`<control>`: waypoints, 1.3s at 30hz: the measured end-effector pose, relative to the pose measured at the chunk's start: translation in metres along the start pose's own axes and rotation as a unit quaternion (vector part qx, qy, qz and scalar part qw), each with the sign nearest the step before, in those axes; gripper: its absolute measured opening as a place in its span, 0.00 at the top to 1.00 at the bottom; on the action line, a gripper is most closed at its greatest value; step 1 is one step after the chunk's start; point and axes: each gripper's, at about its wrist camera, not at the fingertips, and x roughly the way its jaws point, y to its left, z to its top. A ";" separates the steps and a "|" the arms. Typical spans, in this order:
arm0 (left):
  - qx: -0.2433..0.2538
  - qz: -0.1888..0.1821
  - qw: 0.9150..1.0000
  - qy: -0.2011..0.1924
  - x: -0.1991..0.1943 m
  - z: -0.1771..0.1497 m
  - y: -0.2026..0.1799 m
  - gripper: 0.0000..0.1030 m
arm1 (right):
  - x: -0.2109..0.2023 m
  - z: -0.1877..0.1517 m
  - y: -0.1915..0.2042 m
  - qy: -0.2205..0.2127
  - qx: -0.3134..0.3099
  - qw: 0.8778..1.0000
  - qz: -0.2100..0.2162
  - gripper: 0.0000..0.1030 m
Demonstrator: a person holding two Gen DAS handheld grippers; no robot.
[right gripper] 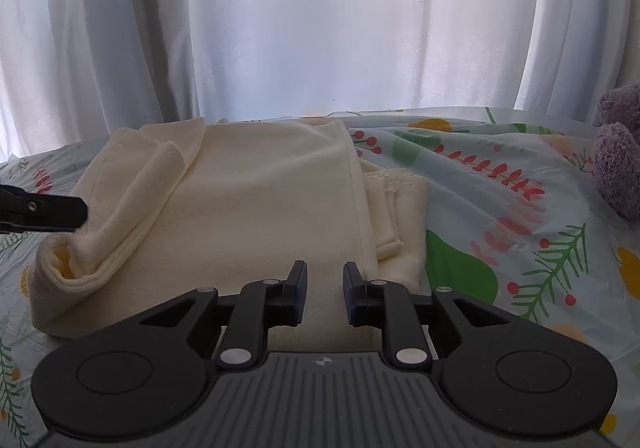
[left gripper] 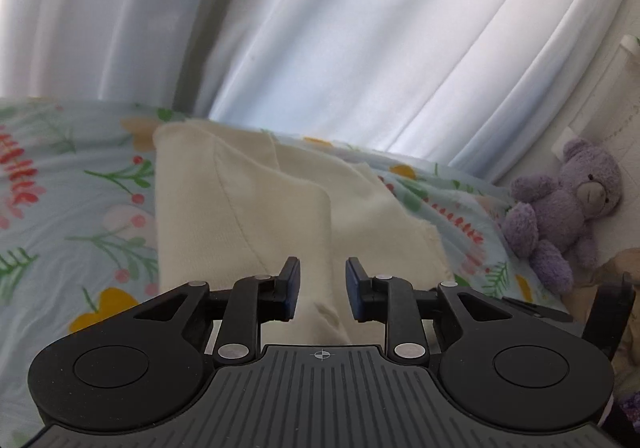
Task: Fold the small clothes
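A cream knit garment (right gripper: pixel 256 203) lies partly folded on a floral bedsheet (right gripper: pixel 500 207), with a rolled sleeve at its left and a frayed edge at its right. It also shows in the left wrist view (left gripper: pixel 248 207). My right gripper (right gripper: pixel 325 288) is open and empty, just above the garment's near edge. My left gripper (left gripper: pixel 323 284) is open and empty over the garment's near fold. A fingertip of the left gripper (right gripper: pixel 60 212) shows at the left edge of the right wrist view, beside the rolled sleeve.
A purple teddy bear (left gripper: pixel 568 203) sits at the right on the bed, and also shows in the right wrist view (right gripper: pixel 620 151). White curtains (right gripper: pixel 320 27) hang behind the bed. Part of another dark device (left gripper: pixel 612 312) shows at the right edge.
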 end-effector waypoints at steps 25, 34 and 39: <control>-0.043 0.100 0.994 0.016 0.003 -0.015 0.053 0.64 | 0.067 0.051 0.033 0.092 0.115 0.950 0.276 0.46; -0.063 0.071 0.995 0.040 0.019 -0.027 0.062 0.57 | 0.105 0.053 0.039 0.125 0.170 0.924 0.319 0.76; -0.045 0.075 0.995 0.042 0.022 -0.028 0.056 0.54 | 0.115 0.050 0.042 0.136 0.187 0.913 0.335 0.76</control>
